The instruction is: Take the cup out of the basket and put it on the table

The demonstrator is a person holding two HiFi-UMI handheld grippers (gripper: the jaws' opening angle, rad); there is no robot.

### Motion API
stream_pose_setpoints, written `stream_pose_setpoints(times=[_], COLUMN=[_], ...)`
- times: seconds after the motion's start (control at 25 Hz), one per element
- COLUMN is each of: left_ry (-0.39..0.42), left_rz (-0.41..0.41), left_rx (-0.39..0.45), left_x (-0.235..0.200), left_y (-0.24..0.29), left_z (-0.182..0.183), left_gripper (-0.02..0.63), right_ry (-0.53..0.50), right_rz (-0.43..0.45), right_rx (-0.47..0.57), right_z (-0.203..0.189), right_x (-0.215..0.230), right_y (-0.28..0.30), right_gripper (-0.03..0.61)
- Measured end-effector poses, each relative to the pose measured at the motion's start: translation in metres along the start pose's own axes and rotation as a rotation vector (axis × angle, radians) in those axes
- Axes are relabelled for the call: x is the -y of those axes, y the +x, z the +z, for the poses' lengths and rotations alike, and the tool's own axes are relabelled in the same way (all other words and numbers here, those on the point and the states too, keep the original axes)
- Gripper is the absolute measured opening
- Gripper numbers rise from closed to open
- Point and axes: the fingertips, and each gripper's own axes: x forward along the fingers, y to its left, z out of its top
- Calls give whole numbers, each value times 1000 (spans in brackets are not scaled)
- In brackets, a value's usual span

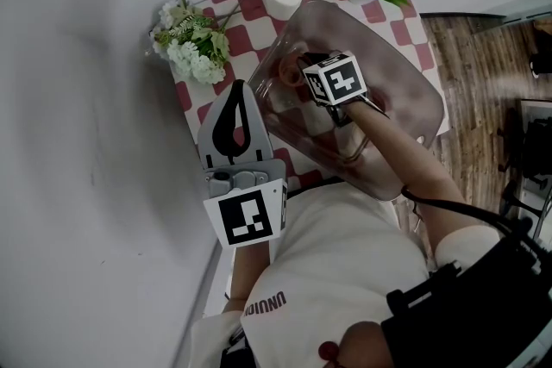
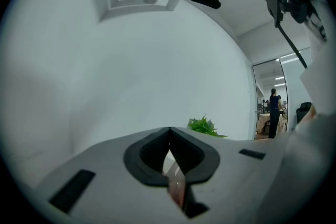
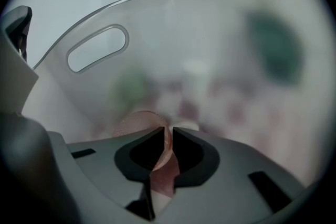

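The cup (image 3: 137, 124) sits inside the translucent basket (image 3: 173, 29) on the table (image 1: 252, 6); the right claw (image 3: 169, 132) is clamped on its thin rim wall — probably light, smooth, slippery plastic; the left claw (image 2: 169, 136) is pressed together, empty.

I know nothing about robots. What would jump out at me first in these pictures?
The right tool reaches into the clear basket on the checkered table, its jaws pinching the rim of a pink cup. The left tool is held shut beside the basket, close to white flowers at the table's left edge.
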Motion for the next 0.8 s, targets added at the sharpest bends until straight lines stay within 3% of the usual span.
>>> stream_pose_setpoints(times=[0.12,0.24,0.44,0.8], left_ry=[14,-52,0,-49], left_rz=[-7,8,-12,-9], left_rx=[8,-33,-1,-28], left_x=[1,4,4,11], left_y=[2,2,1,0], left_z=[1,-4,-1,-1], left_gripper=[11,11,11,11], right_ry=[0,-7,-41,-91], right_rz=[-1,-7,-5,24], right_rx=[-5,-8,-14,13], right_z=[-1,-2,-1,15], right_x=[2,3,-3,-18], right_y=[0,-1,-7,-24], right_gripper=[57,54,48,44])
